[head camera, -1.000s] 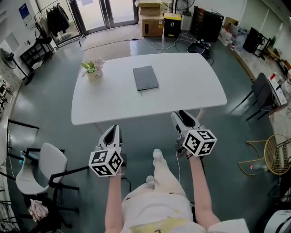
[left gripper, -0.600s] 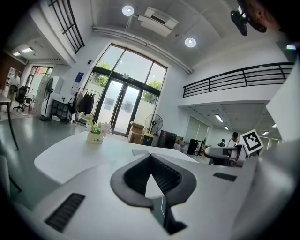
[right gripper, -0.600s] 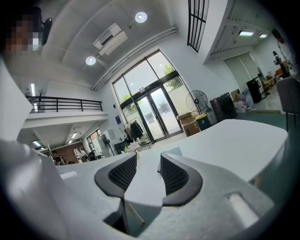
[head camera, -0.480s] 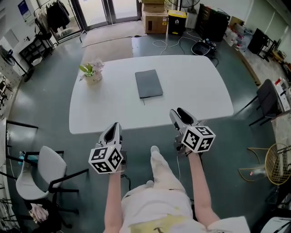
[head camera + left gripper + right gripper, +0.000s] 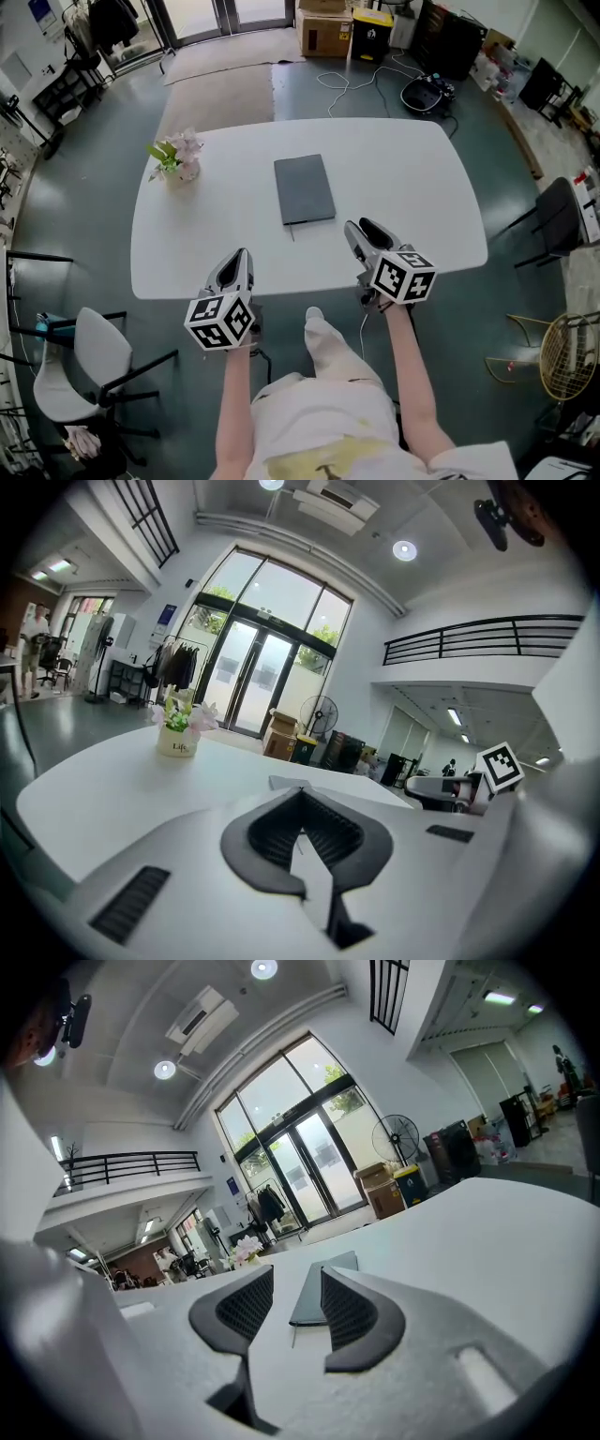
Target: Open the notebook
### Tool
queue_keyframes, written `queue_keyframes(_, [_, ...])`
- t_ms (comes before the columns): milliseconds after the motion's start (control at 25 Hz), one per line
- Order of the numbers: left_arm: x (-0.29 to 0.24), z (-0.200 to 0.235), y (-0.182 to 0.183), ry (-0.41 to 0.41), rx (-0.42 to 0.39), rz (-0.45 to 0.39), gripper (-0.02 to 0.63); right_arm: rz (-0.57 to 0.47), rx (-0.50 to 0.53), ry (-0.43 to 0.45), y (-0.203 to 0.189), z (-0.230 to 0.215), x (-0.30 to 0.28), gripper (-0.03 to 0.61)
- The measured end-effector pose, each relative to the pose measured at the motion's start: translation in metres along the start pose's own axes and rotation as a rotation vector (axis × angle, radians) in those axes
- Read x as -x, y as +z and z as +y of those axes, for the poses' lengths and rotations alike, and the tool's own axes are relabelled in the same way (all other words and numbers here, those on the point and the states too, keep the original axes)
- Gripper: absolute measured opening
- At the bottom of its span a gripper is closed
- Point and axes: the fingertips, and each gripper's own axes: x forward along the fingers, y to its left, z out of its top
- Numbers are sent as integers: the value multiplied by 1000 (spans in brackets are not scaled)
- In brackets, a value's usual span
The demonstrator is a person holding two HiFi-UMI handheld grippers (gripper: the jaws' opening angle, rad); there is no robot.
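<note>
A dark grey notebook (image 5: 305,188) lies closed in the middle of the white table (image 5: 412,178). Both grippers hover at the table's near edge, short of the notebook. My left gripper (image 5: 234,263) is below and to the left of it, with its jaws meeting at the tips and nothing between them. My right gripper (image 5: 363,234) is just right of the notebook's near end, jaws a little apart. In the right gripper view the notebook (image 5: 313,1299) shows through the gap of the right gripper (image 5: 295,1286). In the left gripper view the notebook (image 5: 287,782) lies just beyond the left gripper (image 5: 300,795).
A small flower pot (image 5: 176,159) stands at the table's far left. A white chair (image 5: 94,349) is at the left and a dark chair (image 5: 561,223) at the right. Cardboard boxes (image 5: 324,28) and cables (image 5: 424,94) lie beyond the table. A wire basket (image 5: 572,358) stands at the right.
The person has stepped towards the table, so both grippers have come forward from over the floor to the table's near edge. The notebook has not moved.
</note>
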Motion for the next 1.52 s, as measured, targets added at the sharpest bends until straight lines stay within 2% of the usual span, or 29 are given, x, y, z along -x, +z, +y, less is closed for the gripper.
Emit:
queue_keyframes(520, [-88, 18, 2, 42, 71, 62, -2, 139, -42, 35, 9, -56, -89, 152])
queue_keyframes(800, [-116, 25, -9, 49, 104, 117, -2, 217, -72, 30, -3, -76, -120, 152])
queue_keyframes(1120, [-139, 35, -38, 55, 111, 224, -2, 347, -90, -2, -40, -99, -149, 152])
queue_keyframes(1280, [-145, 37, -54, 45, 97, 292, -2, 436, -82, -62, -63, -113, -156, 152])
queue_keyframes(1520, [-152, 38, -66, 35, 113, 337, -2, 499, -99, -101, -78, -123, -163, 152])
